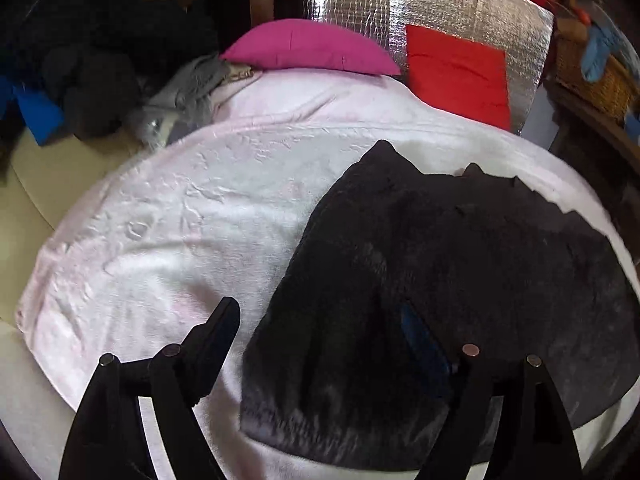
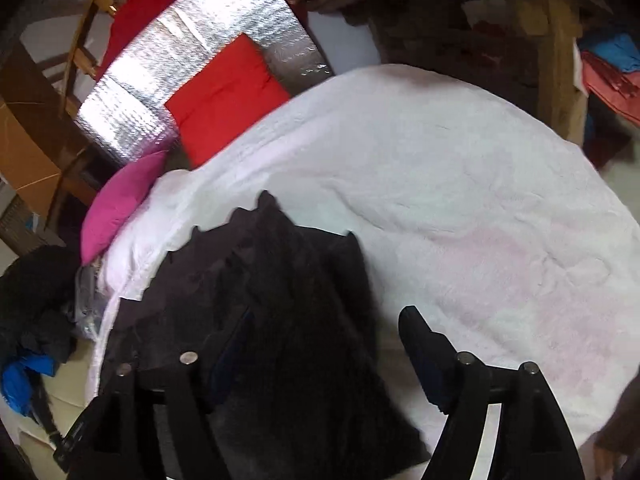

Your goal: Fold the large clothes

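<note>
A dark, black-brown garment [image 1: 460, 252] lies folded flat on a pale pink-white blanket [image 1: 192, 208] that covers the bed. My left gripper [image 1: 320, 320] is open, just above the garment's near left edge, one finger over the blanket and the other over the dark cloth. In the right wrist view the same garment [image 2: 280, 312] lies at the lower left of the blanket [image 2: 460, 208]. My right gripper [image 2: 324, 332] is open above the garment's near right edge. Neither gripper holds anything.
A magenta pillow [image 1: 312, 46] and a red cushion [image 1: 456, 72] lean at the head of the bed against a silver foil panel [image 1: 460, 4]. A heap of dark and grey clothes [image 1: 100, 68] lies at the left. A wooden table [image 2: 540, 20] stands beyond the bed.
</note>
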